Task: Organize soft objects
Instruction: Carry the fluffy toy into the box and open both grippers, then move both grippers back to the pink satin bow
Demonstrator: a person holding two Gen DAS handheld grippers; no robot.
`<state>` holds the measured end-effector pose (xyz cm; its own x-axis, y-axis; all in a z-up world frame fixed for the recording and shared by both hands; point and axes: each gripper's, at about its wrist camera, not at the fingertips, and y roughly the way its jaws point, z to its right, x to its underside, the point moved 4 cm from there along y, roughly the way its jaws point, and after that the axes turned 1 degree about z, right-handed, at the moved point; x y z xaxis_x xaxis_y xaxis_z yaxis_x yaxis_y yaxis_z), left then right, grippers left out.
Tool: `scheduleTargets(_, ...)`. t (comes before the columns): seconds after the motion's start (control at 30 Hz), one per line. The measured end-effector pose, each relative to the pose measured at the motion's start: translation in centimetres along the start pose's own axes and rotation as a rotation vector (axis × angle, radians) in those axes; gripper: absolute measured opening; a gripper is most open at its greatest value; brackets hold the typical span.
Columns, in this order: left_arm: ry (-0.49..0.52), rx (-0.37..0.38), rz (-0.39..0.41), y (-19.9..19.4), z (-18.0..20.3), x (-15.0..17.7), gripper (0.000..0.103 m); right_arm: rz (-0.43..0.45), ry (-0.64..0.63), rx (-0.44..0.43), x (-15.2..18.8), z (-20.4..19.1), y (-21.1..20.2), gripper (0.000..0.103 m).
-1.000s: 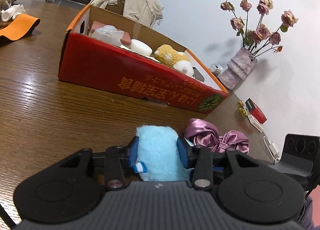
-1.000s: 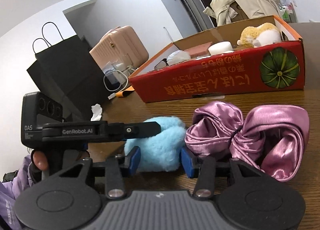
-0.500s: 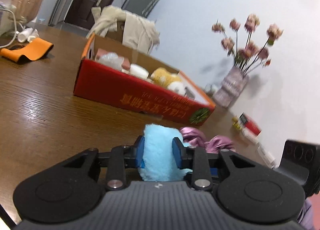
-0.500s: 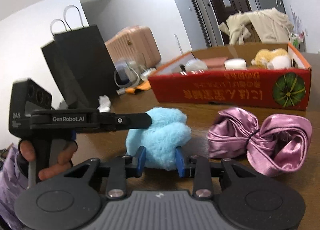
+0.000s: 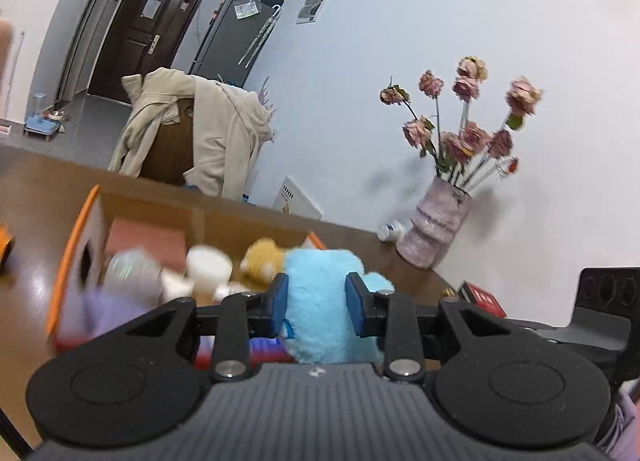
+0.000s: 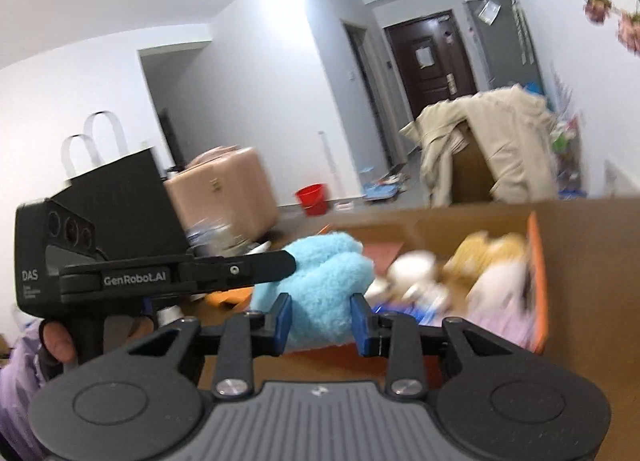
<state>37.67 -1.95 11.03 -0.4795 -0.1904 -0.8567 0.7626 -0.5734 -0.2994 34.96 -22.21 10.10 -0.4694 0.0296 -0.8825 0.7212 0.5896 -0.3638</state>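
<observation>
Behind the brown counter (image 5: pixel 36 181) sits my box (image 5: pixel 76 245), and both my left tongs (image 5: pixel 316 303) and right tongs (image 6: pixel 320 319) squeeze the fluffy blue toy (image 5: pixel 320 301).

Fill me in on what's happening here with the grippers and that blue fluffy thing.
A person is tidying soft items into the open cardboard box. Both handheld grippers are closed on the blue plush: the left gripper and the right gripper each pinch it. The plush is held in the air at the box, which already holds a yellow plush toy and other blurred items. It has not been released.
</observation>
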Motion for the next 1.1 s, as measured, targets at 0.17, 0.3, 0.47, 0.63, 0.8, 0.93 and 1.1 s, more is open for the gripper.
scheduleTargets(0.17, -0.058, -0.019, -0.05, 8.5, -3.9, -1.7, 0.043, -0.012, 0.05, 0.148, -2.7, 6.7, 6.3, 0.047)
scheduleTargets(0.3, -0.073, -0.095, -0.153, 12.0, -6.7, 1.2, 0.043, -0.134, 0.117, 0.264, -0.1, 11.6, 10.8, 0.04)
scheduleTargets(0.47, -0.03, -0.111, -0.132, 12.1, -6.6, 1.7, 0.044, -0.074, 0.025, 0.262, -0.8, 10.5, 10.3, 0.041)
scheduleTargets(0.63, 0.039, -0.153, -0.08, 10.6, -5.4, 1.4, 0.044, -0.039, -0.067, 0.297, -1.4, 8.9, 9.3, 0.041)
scheduleTargets(0.8, 0.064, -0.166, 0.031, 5.1, -3.6, -0.7, 0.054, 0.033, -0.15, 0.326, -2.4, 5.6, 5.4, 0.047)
scheduleTargets(0.93, 0.132, -0.173, 0.094, -1.7, -1.4, 0.0, 0.067, 0.115, -0.188, 0.292, -1.2, 2.0, -0.5, 0.062)
scheduleTargets(1.1, 0.206, -0.236, 0.129, -8.2, 1.0, 3.5, 0.081, 0.14, -0.247, 0.277, 2.5, -1.8, -6.4, 0.071)
